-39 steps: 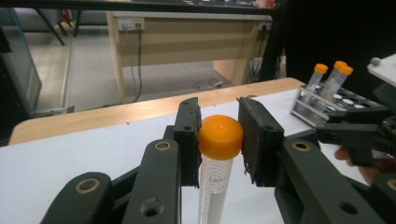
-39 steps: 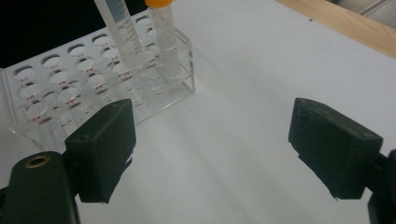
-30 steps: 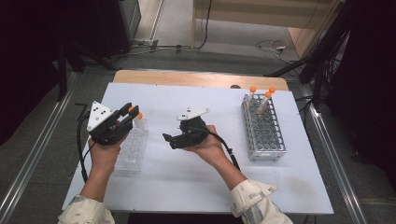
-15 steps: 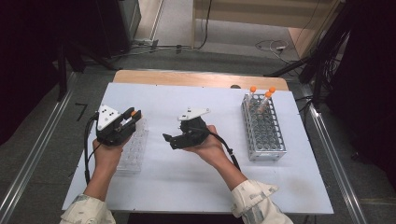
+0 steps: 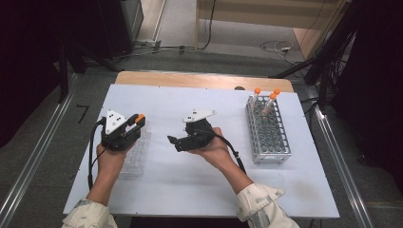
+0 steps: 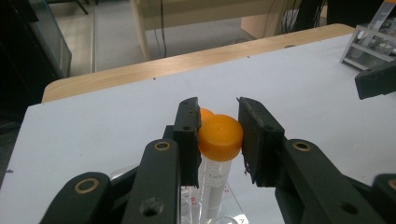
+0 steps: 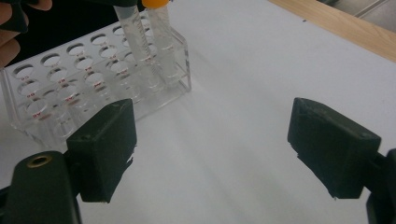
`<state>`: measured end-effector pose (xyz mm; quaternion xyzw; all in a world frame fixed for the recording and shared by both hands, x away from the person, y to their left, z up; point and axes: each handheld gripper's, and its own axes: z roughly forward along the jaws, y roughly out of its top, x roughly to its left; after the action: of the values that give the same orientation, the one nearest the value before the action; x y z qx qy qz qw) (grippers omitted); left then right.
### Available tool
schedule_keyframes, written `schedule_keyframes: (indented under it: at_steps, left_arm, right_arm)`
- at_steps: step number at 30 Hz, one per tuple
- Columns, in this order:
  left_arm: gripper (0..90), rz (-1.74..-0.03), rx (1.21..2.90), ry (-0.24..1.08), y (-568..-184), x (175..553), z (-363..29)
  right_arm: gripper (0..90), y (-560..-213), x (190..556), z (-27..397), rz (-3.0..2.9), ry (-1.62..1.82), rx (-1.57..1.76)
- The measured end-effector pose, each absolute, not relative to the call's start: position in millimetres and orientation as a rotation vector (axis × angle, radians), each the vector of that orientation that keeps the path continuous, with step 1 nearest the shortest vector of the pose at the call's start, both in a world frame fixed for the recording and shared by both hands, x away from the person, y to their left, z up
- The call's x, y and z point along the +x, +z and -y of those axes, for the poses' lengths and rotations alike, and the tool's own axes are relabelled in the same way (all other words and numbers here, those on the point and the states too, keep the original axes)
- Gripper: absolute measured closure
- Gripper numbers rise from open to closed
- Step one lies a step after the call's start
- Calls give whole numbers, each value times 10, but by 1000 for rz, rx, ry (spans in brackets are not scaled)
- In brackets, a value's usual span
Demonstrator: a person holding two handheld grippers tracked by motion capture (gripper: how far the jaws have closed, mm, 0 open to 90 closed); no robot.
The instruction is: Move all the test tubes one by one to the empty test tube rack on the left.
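orange cap, clear rack, white table

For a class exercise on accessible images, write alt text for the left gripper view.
The left gripper is shut on the orange cap of a tube standing in a clear rack on a white table. A second orange cap peeks out behind it, and a wooden edge borders the table's far side.

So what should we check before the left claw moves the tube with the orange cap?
1. Left claw shut on the orange-capped tube: ok.
2. Tube upright in the clear rack: ok.
3. A second tube stands right beside it: not ok, watch for bumping.
4. Right claw open and holding nothing: ok.
5. Metal rack has free holes: ok.
6. Tube contents: cannot tell.
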<state>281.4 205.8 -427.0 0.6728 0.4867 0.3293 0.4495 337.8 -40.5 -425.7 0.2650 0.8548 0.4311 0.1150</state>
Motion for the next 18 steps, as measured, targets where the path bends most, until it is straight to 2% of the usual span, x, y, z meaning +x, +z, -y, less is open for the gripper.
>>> schedule_keyframes:
  at_steps: [4,8,13,18]
  left_arm:
    - [647,-1198,1655,796,-4266,2812,-2069]
    - [550,-1182,1634,768,-4256,2806,-2086]
    - [388,-1188,1570,744,-4235,2790,-2120]
    - [369,-1194,1542,763,-4218,2772,-2130]
  right_arm:
    - [143,-4257,3378,411,-2503,1262,777]
    - [144,-4244,3378,426,-2498,1266,786]
    - [145,-4208,3401,499,-2475,1273,807]
    - [145,-4160,3450,632,-2436,1279,830]
